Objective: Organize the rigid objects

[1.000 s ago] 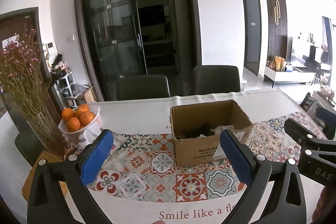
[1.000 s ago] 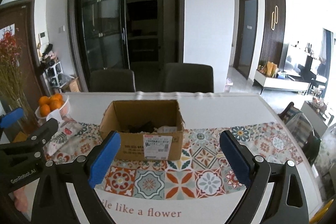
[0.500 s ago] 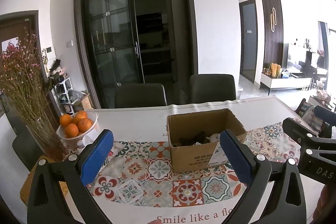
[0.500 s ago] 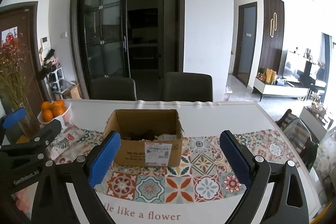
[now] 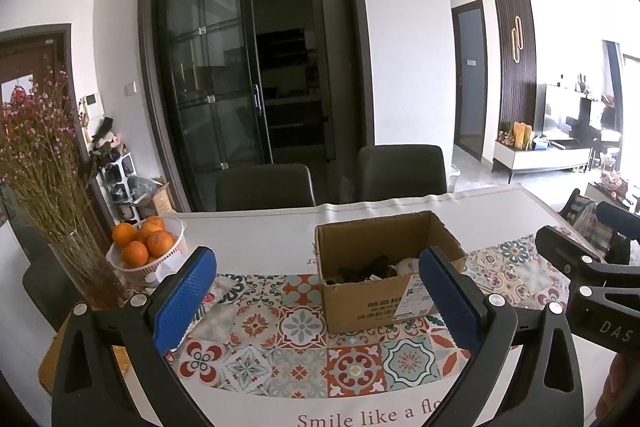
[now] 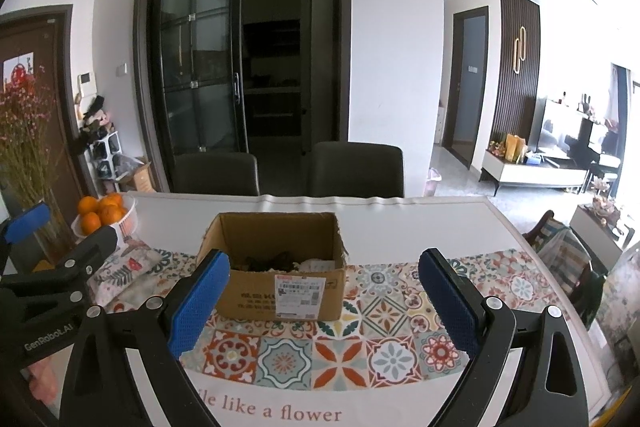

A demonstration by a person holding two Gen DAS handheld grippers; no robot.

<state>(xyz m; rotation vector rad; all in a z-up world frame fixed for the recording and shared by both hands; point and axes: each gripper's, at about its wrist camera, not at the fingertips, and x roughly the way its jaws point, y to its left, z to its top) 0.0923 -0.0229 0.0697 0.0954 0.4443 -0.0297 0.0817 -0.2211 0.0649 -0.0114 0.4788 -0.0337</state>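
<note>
Cardboard box (image 6: pixel 276 271) standing open-topped on the tiled table runner (image 6: pixel 372 327), dark items inside. Left of the box, a white basket of oranges (image 5: pixel 146 251). Nearer than the box, left gripper (image 5: pixel 320 301) and right gripper (image 6: pixel 322 301), both with jaws wide apart, empty.

Both wrist cameras are looking forward, held above the near edge of the worktop (image 5: pixel 248 247), facing the dark glass doors. The left view is sitting further left, seeing the cardboard box (image 5: pixel 384 279) to its right; the right view is facing the box (image 6: pixel 276 267) nearly head-on. Both are sharing the box, two chairs and orange basket (image 6: pixel 104 219).
</note>
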